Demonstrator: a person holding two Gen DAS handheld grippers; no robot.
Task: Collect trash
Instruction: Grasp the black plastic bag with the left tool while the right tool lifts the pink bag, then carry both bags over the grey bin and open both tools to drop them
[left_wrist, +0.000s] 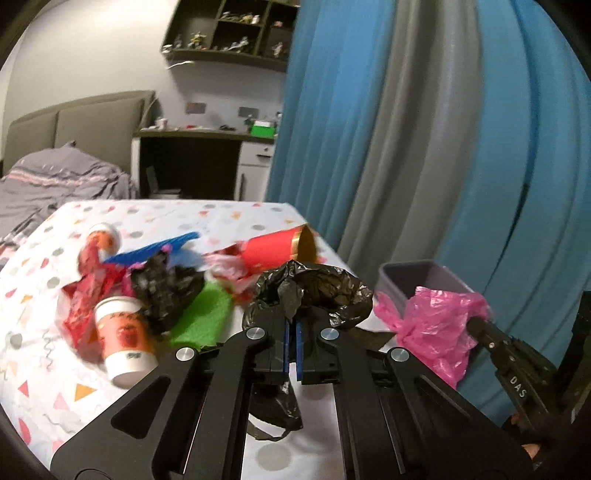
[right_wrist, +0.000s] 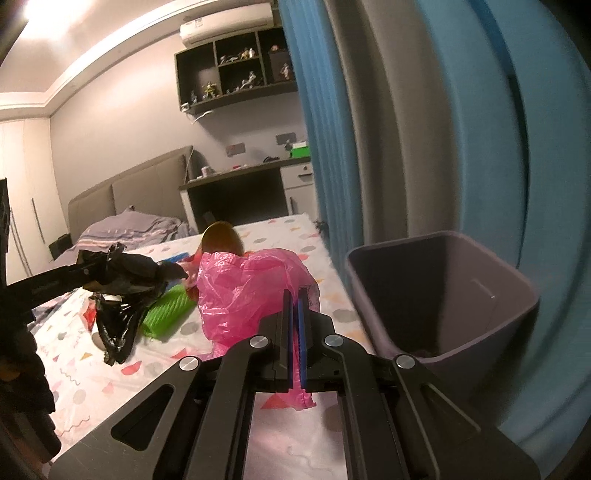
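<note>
Both tools are clamped on film: the left gripper (left_wrist: 293, 325) pinches a black plastic bag (left_wrist: 314, 286) above the table (left_wrist: 37, 373), and the right gripper (right_wrist: 293, 306) pinches a pink plastic bag (right_wrist: 240, 291) just beside the purple bin (right_wrist: 513, 295). Thin film could slip free, or snag on the bin's rim. Dangling black plastic may drag the paper cup (left_wrist: 123, 339) and wrappers.

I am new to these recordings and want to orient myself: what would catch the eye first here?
First, the two bags: the left gripper is shut on a crumpled black plastic bag, and the right gripper is shut on a bright pink plastic bag. To the right stands a purple bin before blue curtains. Behind, on the patterned tablecloth, lies a colourful litter pile.
</note>
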